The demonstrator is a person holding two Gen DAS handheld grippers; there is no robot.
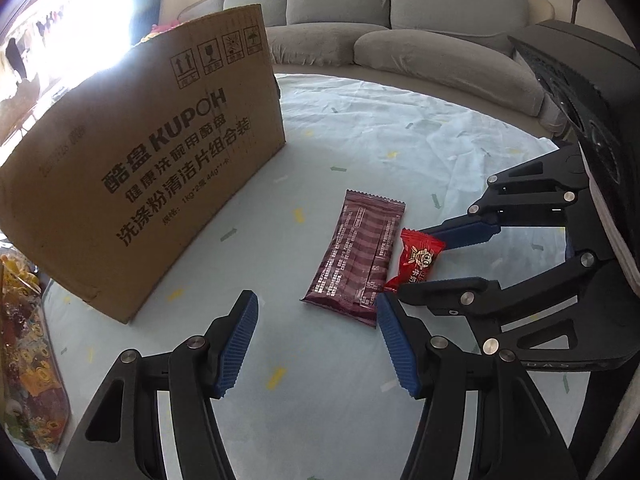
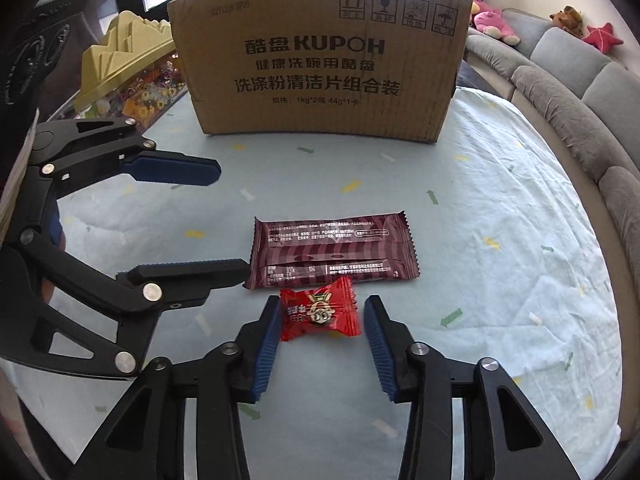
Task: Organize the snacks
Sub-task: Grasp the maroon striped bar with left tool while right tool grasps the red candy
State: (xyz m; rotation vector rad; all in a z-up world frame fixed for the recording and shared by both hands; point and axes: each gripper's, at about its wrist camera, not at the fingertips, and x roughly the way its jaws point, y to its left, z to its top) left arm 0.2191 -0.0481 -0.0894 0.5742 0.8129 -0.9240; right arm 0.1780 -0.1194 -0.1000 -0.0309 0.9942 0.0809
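Observation:
A small red candy (image 2: 318, 314) lies on the light blue tablecloth (image 2: 480, 240), just in front of a maroon striped snack bar (image 2: 334, 254). My right gripper (image 2: 320, 320) is open and straddles the candy; the left pad is at the wrapper's edge and the right pad stands clear of it. In the left wrist view the right gripper (image 1: 412, 264) brackets the candy (image 1: 418, 258) from the right. My left gripper (image 1: 318, 320) is open with nothing between its fingers, and its right fingertip is near the bar's (image 1: 356, 256) lower end.
A tall cardboard box (image 2: 320, 60) stands upright behind the snacks, also at the left in the left wrist view (image 1: 152, 160). A clear candy tub with a gold lid (image 2: 124, 52) sits left of it. A grey sofa (image 1: 380, 0) curves around the table's far edge.

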